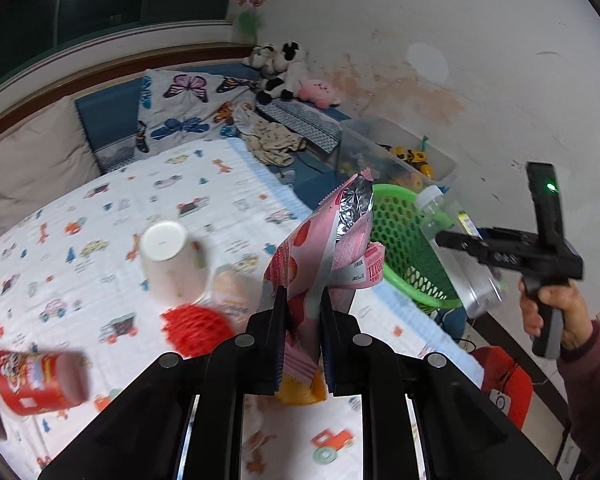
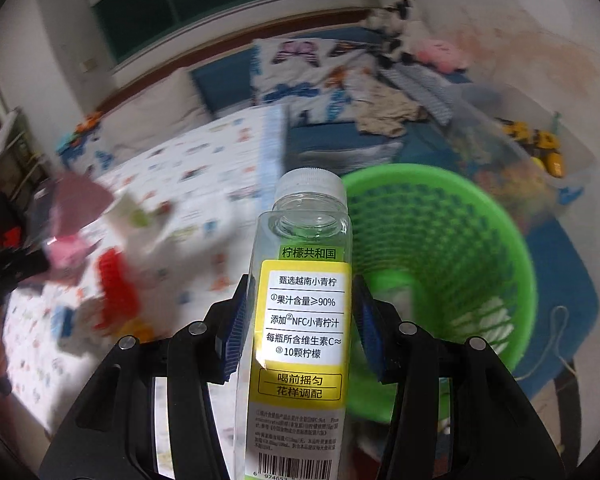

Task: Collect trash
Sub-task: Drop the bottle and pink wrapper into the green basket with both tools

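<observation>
Meanwhile, a green perforated plastic basket point(image 2: 496, 240) stands beside the bed, its contents blurred. The right gripper point(image 2: 302, 316) pinches a clear, square-shouldered juice bottle point(image 2: 304, 320) with white cap and yellow label, held just before the basket. The left gripper point(image 1: 303, 312) clamps a crumpled pink foil-lined wrapper point(image 1: 332, 236) above the cartoon-print bedsheet point(image 1: 100, 220), where a white paper cup point(image 1: 170, 260) and red snack tub point(image 1: 36, 380) lie.

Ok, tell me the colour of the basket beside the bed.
Bright green basket, clearest in the right wrist view.
</observation>
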The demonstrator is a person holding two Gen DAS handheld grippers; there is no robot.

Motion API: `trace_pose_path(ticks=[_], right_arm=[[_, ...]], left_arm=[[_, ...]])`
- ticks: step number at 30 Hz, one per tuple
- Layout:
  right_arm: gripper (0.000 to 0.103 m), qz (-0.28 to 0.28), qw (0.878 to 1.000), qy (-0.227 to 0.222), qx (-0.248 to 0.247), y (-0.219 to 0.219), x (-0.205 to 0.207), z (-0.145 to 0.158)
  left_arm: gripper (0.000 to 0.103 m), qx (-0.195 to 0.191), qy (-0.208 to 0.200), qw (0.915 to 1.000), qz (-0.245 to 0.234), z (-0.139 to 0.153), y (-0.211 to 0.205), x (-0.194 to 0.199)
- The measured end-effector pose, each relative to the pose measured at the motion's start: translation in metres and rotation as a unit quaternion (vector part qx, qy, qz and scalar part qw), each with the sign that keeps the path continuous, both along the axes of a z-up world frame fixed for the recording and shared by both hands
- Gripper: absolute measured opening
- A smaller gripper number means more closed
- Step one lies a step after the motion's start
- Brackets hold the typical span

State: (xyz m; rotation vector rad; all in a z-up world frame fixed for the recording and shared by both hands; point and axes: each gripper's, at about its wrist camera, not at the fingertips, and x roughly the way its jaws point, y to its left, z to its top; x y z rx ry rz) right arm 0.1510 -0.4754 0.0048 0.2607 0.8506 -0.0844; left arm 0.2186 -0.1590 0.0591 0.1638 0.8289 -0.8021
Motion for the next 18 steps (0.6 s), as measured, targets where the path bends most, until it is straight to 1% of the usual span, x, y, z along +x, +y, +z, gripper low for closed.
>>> trace_pose_path(ticks=[3, 7, 13, 18], right_arm=[[0.05, -0.017, 1.0, 0.01, -0.014, -0.023, 0.008, -0.012], [0.05, -0.027, 0.999, 0.033, -0.007, -0.045, 0.023, -0.036], [0.05, -0.036, 0.998, 0.06, -0.001, -0.059, 0.044, -0.07], [0.05, -0.044, 0.996, 0.073, 0.009, -0.07, 0.055, -0.09]], left_arm=[[0.015, 0.0, 0.005, 0.9999, -0.01, -0.002, -0.018, 0.002], [0.015, -0.003, 0.013, 0.9997, -0.019, -0.004, -0.036, 0.004], [0.015, -0.003, 0.018, 0.9994, -0.028, -0.009, -0.056, 0.007], [0.015, -0.002, 0.025, 0.9991, -0.034, -0.014, -0.066, 0.012]])
